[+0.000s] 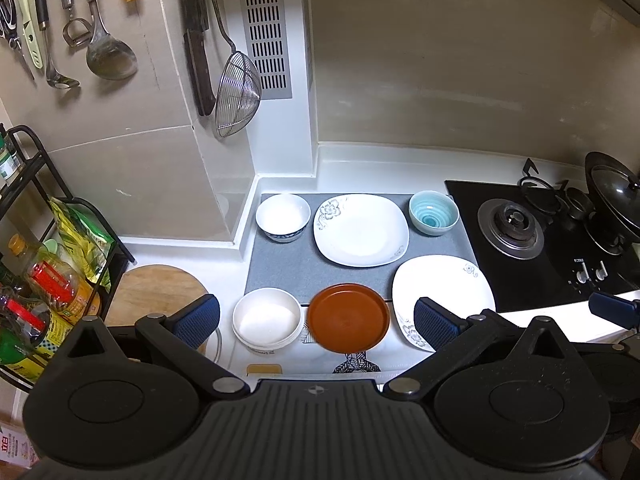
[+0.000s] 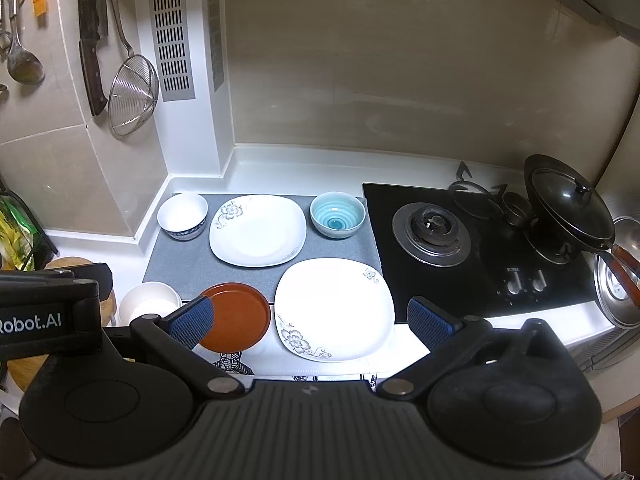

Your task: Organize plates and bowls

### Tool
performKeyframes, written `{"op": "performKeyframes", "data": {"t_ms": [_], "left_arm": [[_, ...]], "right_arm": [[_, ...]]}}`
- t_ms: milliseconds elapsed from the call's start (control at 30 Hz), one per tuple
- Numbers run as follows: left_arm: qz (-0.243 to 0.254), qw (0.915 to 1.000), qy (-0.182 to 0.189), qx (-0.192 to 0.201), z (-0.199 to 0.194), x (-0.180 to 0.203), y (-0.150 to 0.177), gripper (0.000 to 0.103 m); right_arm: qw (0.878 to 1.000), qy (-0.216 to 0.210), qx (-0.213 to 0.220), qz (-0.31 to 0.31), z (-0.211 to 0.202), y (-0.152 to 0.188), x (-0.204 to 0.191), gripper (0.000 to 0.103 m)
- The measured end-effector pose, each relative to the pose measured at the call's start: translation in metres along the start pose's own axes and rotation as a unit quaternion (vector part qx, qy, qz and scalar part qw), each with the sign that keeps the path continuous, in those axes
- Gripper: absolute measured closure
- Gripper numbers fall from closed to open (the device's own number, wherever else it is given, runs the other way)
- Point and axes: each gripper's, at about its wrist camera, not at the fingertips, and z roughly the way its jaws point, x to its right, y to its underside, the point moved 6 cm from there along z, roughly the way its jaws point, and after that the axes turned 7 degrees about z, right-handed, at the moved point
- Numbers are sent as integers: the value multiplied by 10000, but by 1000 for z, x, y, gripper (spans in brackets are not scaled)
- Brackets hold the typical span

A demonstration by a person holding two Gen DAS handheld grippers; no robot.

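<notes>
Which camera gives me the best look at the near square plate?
Right wrist: the near square plate lies whole and central between its open fingers. In the left wrist view, the left gripper's finger hides the plate's near edge.

Dim, warm indoor light overall. Brightest on the white pillar (image 1: 280, 140) and vent grille (image 2: 170, 32), as from above left. Soft glare on both square plates (image 2: 334, 308). Heavy fisheye bending at the edges, dark corner vignetting. Sharp mid-frame, soft and grainy around the wok lid (image 2: 568, 204).
</notes>
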Motion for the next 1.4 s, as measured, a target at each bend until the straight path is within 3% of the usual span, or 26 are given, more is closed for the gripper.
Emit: {"op": "performKeyframes", "data": {"t_ms": [300,500,567,667,767,833,933,1000,1100,1167,1233,1267,1333,1400], "left_arm": [[-11,9999,-4,-103,9,-3,5,0],[-34,9996,-84,-271,29,5,5,0],[-18,9993,-55,-369,45,11,7,0],[-344,9963,632,-477,82,18,18,0],[-765,9849,1482,-473,122,29,32,0],[-587,9821,1623,-760,150,45,39,0],[-711,9804,1567,-954,184,65,43,0],[-761,9785,1629,-1012,207,78,40,1],[-911,9791,1558,-941,240,96,38,11],[-812,9835,1337,-908,261,107,40,37],[-883,9839,962,-1218,283,114,46,55],[-955,9821,877,-1363,293,115,50,61],[-1209,9764,805,-1596,311,116,61,64],[-1562,9660,822,-1888,324,117,72,70]], "right_arm": [[9999,64,-19,-122,10,5,-1,0],[9997,-156,-65,-169,32,8,3,0],[9989,-287,132,-335,45,11,8,0],[9972,-110,125,-735,81,24,31,0],[9952,50,38,-976,120,36,61,0],[9956,-96,147,-919,139,40,81,0],[9888,-979,494,-1014,159,34,108,0],[9829,-1521,408,-958,176,27,128,0],[9838,-1505,277,-934,208,15,156,0],[9812,-1648,198,-982,226,10,171,0],[9756,-2028,-30,-844,246,8,186,0],[9720,-2226,-245,-714,258,9,195,0],[9617,-2620,-596,-535,282,9,205,1],[9569,-2729,-811,-571,303,10,210,12]]}}
